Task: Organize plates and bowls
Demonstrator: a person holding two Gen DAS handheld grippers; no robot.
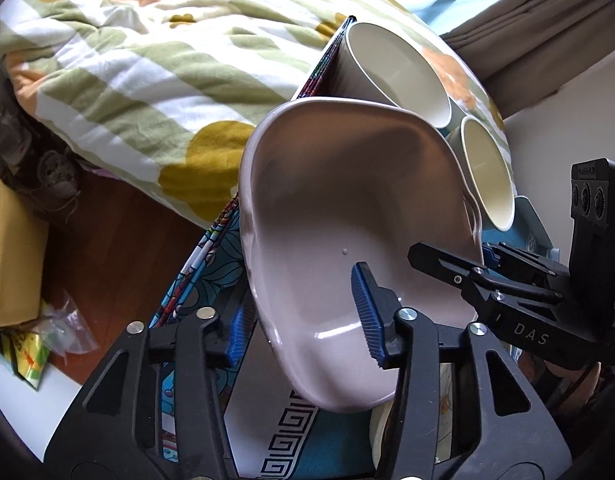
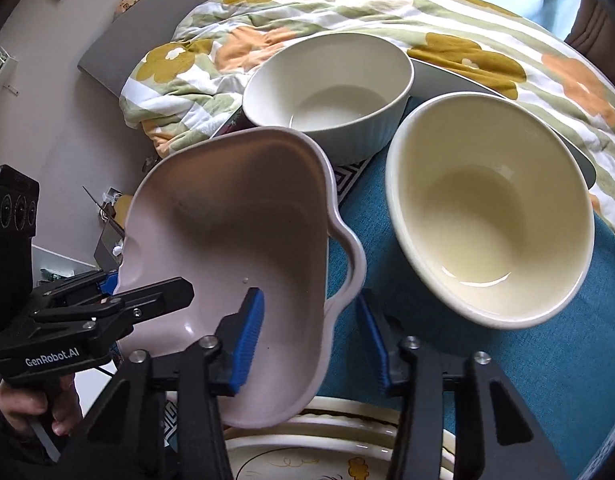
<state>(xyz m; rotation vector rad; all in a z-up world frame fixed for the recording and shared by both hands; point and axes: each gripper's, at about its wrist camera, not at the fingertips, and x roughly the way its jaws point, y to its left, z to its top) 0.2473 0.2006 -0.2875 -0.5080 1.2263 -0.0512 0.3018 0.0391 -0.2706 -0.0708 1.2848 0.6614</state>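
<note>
Between my two grippers, the pale mauve baking dish [image 2: 243, 248] hangs tilted above the teal cloth [image 2: 547, 360]. My left gripper [image 1: 303, 316] clamps its one side wall, my right gripper [image 2: 313, 344] the wall by the handle. Behind it stand a cream bowl [image 2: 491, 216] and a white bowl [image 2: 327, 88]; decorated plates [image 2: 307, 444] lie beneath.

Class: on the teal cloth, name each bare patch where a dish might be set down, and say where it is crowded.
Bare teal cloth lies right of the cream bowl, toward the near edge, and a narrow strip runs between that bowl and the pink dish. It is crowded at the back, where the white bowl nearly touches the cream one, and in front, over the stacked plates.
</note>
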